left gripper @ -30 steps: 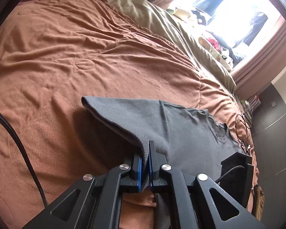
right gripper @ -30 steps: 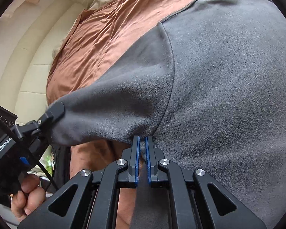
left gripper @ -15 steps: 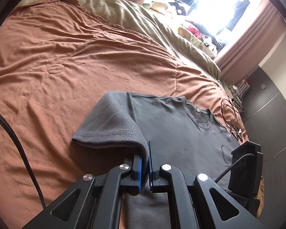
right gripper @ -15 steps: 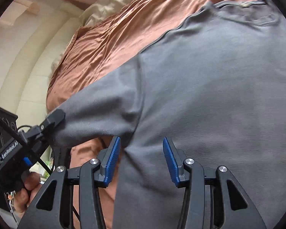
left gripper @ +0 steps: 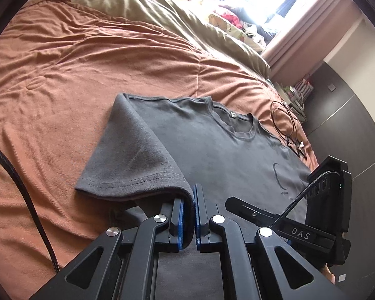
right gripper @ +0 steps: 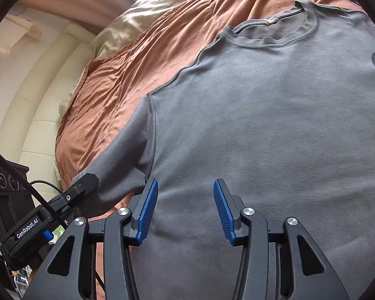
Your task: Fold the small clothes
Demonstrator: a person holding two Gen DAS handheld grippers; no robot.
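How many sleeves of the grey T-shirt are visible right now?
1. The sleeve lies at the T-shirt's edge, folded inward, its hem pinched in the left gripper. The other sleeve is outside both views. The right gripper hovers open over the body.
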